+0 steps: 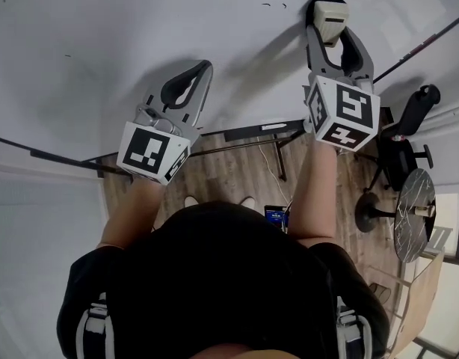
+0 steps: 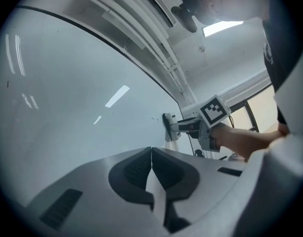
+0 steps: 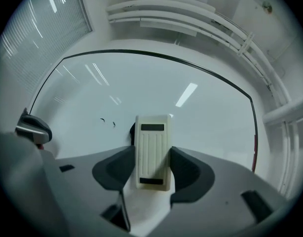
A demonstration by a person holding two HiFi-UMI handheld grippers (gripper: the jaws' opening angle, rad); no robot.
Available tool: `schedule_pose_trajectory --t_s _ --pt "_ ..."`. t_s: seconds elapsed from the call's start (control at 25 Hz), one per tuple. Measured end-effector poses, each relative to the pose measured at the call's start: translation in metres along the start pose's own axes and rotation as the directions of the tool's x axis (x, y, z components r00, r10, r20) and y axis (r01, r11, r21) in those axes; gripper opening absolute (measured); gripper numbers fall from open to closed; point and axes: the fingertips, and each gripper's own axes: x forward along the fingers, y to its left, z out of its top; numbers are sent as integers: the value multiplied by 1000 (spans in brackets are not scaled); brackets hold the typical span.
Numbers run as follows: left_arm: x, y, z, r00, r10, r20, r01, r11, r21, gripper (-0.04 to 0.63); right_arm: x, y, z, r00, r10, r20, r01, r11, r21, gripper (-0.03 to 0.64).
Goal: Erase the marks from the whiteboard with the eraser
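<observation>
Right claw (image 3: 152, 168): you clamp the eraser (image 3: 153, 149) flat against the whiteboard (image 3: 206, 117) for wiping.
Marks (image 3: 103, 120): at its ten o'clock.
Left claw (image 2: 151, 157): closed, empty.

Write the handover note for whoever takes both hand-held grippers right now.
Left hand-held gripper: shut, empty, near the whiteboard.
Right hand-held gripper: shut on the eraser, which sits against the board.
Done: most of the board looks clean.
Left to do: two small dark marks just left of the eraser. Wiping leftward over them should probably finish it.
</observation>
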Motion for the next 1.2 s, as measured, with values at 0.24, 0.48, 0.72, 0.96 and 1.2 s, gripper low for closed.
schedule_pose_trajectory --t_s 0.24,0.48,0.72,0.96,1.2 --pt "6 -1 -4 999 42 -18 -42 999 13 6 1 -15 -8 1000 12 2 -12 1000 9 222" --pt "7 6 7 997 80 -15 -79 997 24 6 -19 17 32 998 50 38 -44 988 -147 222" --pt "-4 20 3 994 105 -13 -105 994 18 6 -22 133 78 964 260 59 -223 908 -354 222" --pt "-12 29 -6 992 122 -19 -122 993 4 6 1 163 86 958 269 103 -205 888 -411 222" --pt "-1 20 1 993 116 -18 -116 993 2 6 2 109 79 968 219 124 -168 929 -330 222"
